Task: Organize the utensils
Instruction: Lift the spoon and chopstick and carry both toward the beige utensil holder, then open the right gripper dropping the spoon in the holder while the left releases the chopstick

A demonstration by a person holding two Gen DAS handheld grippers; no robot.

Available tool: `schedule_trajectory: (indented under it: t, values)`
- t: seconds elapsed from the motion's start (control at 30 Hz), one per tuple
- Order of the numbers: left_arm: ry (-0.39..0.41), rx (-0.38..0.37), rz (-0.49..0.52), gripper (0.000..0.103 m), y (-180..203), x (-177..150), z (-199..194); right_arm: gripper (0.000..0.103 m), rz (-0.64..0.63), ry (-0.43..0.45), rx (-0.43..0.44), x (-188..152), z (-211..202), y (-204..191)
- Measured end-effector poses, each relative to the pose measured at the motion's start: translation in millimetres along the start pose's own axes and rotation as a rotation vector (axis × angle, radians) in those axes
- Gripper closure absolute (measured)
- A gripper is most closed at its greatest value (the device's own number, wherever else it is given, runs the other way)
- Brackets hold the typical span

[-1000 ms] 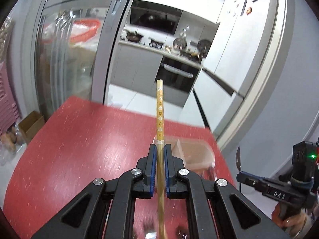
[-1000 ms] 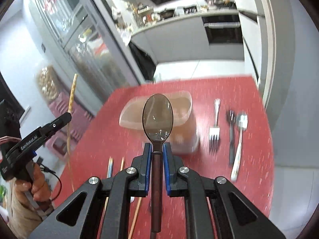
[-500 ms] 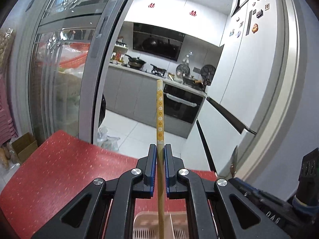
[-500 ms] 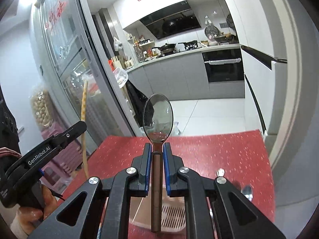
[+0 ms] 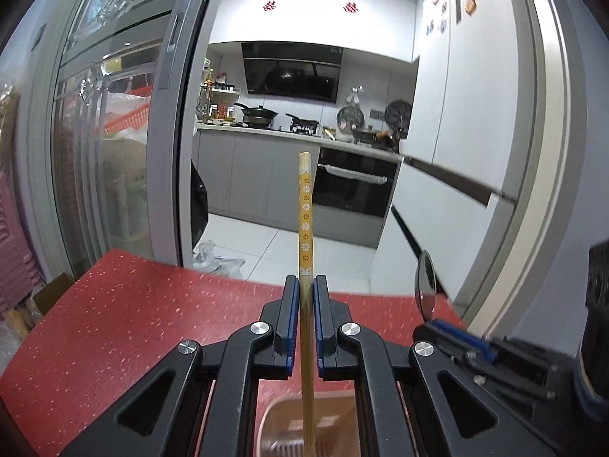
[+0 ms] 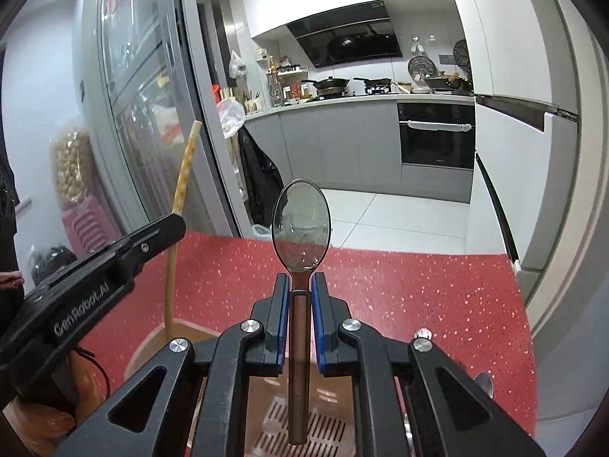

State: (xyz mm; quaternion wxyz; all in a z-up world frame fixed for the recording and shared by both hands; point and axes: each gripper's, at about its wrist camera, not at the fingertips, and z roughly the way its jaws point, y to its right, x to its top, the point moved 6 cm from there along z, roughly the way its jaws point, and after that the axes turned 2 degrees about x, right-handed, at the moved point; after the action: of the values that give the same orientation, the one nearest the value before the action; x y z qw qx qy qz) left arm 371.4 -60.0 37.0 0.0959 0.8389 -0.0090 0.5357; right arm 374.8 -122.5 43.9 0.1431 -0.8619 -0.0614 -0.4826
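My left gripper (image 5: 303,285) is shut on a yellow flower-patterned chopstick (image 5: 305,209) held upright, its lower end hanging over a pinkish utensil holder (image 5: 327,411). My right gripper (image 6: 298,285) is shut on a brown-handled spoon (image 6: 300,224), bowl up, its handle end hanging inside the holder (image 6: 316,430) above the slotted bottom. The left gripper (image 6: 95,285) and chopstick (image 6: 182,175) show at the left of the right wrist view. The spoon (image 5: 425,289) and right gripper show at the right of the left wrist view.
The holder stands on a red speckled table (image 6: 418,297). A metal utensil (image 6: 485,381) lies on the table right of the holder. Beyond the table's far edge are a kitchen floor, a glass sliding door (image 5: 114,152) and a white fridge (image 5: 475,114).
Both grippers tilted up from looking down at the table to level. The chopstick and spoon now stand upright with their lower ends over and in the holder.
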Motion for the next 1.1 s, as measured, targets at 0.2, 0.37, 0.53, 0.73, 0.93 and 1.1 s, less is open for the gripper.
schedule_trajectory:
  t: [0.2,0.37,0.53,0.73,0.93,1.1]
  values:
    - [-0.023,0.016,0.045,0.071,0.8,-21.3,-9.2,0.090,-0.058,-0.011,-0.002,-23.5,-6.0,-3.3]
    - [-0.054,0.046,0.076,0.071,-0.6,-33.1,-16.7,0.090,-0.052,-0.008,-0.008,-29.2,-17.7,-1.5]
    - [-0.103,0.067,0.080,0.071,-6.5,-41.5,-17.7,0.089,-0.052,-0.032,-0.013,-28.7,-21.1,-0.4]
    - [-0.157,0.081,0.065,0.071,-8.7,-45.5,-21.2,0.052,0.012,-0.066,0.023,-28.5,-24.2,6.4]
    - [-0.158,0.075,0.058,0.071,-8.9,-45.6,-37.4,0.049,0.081,-0.039,0.032,-25.0,-47.9,14.3]
    - [-0.172,0.074,0.025,0.071,-16.2,-49.3,-58.2,0.043,0.112,-0.034,0.031,-33.6,-73.4,15.0]
